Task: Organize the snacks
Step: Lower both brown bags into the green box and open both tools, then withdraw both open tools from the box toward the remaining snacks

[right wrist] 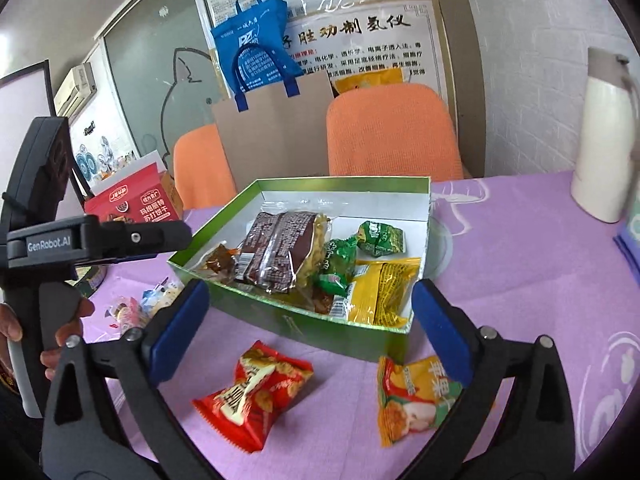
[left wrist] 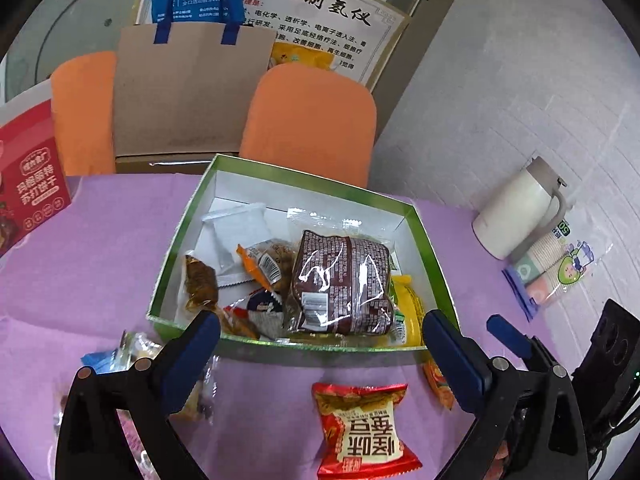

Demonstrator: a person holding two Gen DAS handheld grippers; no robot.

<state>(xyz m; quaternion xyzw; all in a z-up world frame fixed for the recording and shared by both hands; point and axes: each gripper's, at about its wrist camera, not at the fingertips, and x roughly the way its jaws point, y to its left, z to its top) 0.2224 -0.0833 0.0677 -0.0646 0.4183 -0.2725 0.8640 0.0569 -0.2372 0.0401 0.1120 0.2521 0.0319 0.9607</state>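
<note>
Right wrist view: both tongs, left gripper (left wrist: 320,344) and right gripper (right wrist: 310,320), spread wide and empty before the green box (right wrist: 288,322); brown snack pack (right wrist: 276,254) lies inside, long axis pointing away.

Both views are evenly and brightly lit by diffuse room light; shadows on the purple tablecloth (right wrist: 520,280) are soft and short. Glare spots sit on the clear wrapper of the brown packet (left wrist: 340,280) and on the laminated poster (right wrist: 360,40) at 12 o'clock. Fisheye distortion bends straight lines toward the rim, and black vignetting fills all corners. Focus is sharp centrally, slightly soft at the edges.
</note>
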